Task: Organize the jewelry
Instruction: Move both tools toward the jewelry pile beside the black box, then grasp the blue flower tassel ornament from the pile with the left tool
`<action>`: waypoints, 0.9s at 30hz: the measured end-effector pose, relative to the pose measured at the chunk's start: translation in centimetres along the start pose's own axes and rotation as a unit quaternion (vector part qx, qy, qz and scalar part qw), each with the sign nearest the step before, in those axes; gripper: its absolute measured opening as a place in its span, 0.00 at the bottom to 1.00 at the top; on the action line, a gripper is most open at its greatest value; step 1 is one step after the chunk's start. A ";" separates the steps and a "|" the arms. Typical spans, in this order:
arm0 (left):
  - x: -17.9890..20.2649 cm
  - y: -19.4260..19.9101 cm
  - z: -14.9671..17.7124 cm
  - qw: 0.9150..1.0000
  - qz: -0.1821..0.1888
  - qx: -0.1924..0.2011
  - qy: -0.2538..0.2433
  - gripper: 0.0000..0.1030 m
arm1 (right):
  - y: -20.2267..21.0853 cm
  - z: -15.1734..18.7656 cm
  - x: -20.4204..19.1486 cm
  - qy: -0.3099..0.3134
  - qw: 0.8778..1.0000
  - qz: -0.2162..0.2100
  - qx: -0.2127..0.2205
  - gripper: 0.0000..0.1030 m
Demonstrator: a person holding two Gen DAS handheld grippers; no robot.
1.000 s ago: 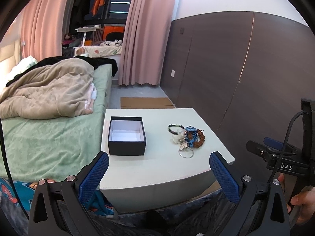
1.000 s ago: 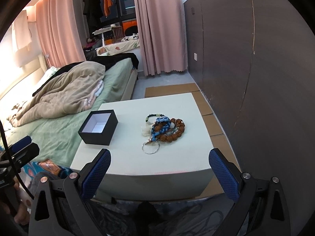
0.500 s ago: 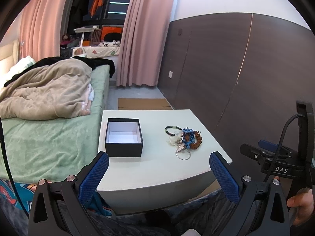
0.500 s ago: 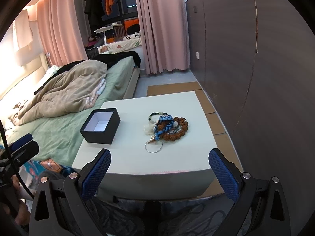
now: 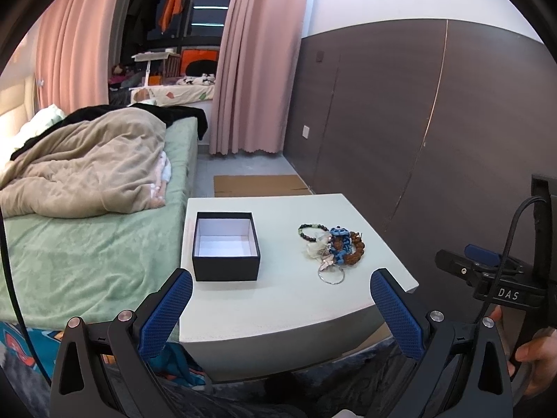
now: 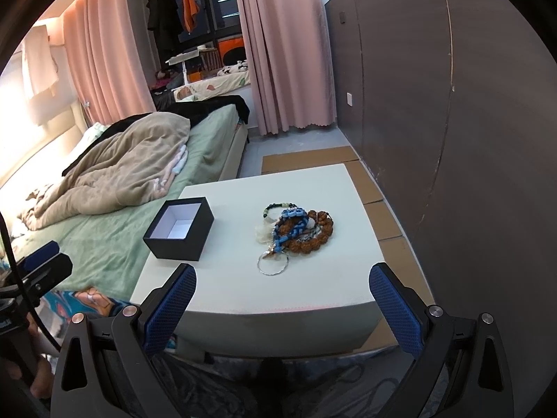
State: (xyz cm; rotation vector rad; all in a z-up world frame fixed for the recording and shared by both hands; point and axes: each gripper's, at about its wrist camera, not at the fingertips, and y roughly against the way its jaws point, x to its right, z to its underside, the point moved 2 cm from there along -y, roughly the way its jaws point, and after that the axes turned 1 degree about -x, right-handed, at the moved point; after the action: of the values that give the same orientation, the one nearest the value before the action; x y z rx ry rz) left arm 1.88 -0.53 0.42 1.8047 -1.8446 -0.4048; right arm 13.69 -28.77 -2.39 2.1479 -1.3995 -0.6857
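Note:
A heap of jewelry (image 5: 332, 249) lies on the white table (image 5: 289, 299): a brown bead bracelet, a blue braided piece, a dark bead bracelet and a silver ring. It also shows in the right wrist view (image 6: 296, 231). An open black box (image 5: 225, 245) with a white inside stands left of it, also in the right wrist view (image 6: 179, 229). My left gripper (image 5: 280, 308) is open and empty, near the table's front edge. My right gripper (image 6: 278, 304) is open and empty, before the front edge too.
A bed (image 5: 87, 237) with a beige duvet lies left of the table. A dark panelled wall (image 5: 417, 139) runs along the right. Cardboard sheets (image 6: 379, 205) lie on the floor beside and behind the table. Pink curtains (image 5: 254, 69) hang at the back.
Both grippers have drifted a little closer to the table, with the view shifting slightly. The jewelry and the box have not moved.

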 end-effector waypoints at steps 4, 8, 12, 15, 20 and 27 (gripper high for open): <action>0.2 -0.5 -0.2 1.000 0.000 -0.003 -0.001 0.99 | 0.1 -0.1 0.2 0.000 1.000 -0.002 0.003 0.97; 0.4 -1.0 -0.3 1.000 0.002 -0.006 -0.002 0.99 | 0.1 -0.2 0.5 -0.001 1.000 -0.009 0.001 0.97; 0.6 -1.8 -0.6 1.000 0.002 -0.012 -0.005 0.99 | -0.4 -0.3 1.1 -0.007 1.000 -0.013 -0.001 0.97; 0.6 -2.7 -0.8 1.000 0.002 -0.018 -0.003 0.99 | -1.0 -0.4 1.8 -0.014 1.000 -0.015 -0.003 0.97; 0.7 -4.9 -1.2 0.999 0.001 -0.035 -0.003 0.99 | -2.2 -0.5 3.1 -0.025 0.999 -0.016 -0.012 0.97; 1.5 -8.7 -2.0 0.998 0.015 -0.053 -0.010 0.99 | -4.7 -0.7 6.1 -0.049 0.998 -0.016 -0.027 0.97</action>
State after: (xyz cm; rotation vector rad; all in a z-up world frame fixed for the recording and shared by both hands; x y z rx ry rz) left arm 10.29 -2.27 -2.52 1.7050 -1.8261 -0.5005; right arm 19.52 -32.66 -5.72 2.1250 -1.3834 -0.8424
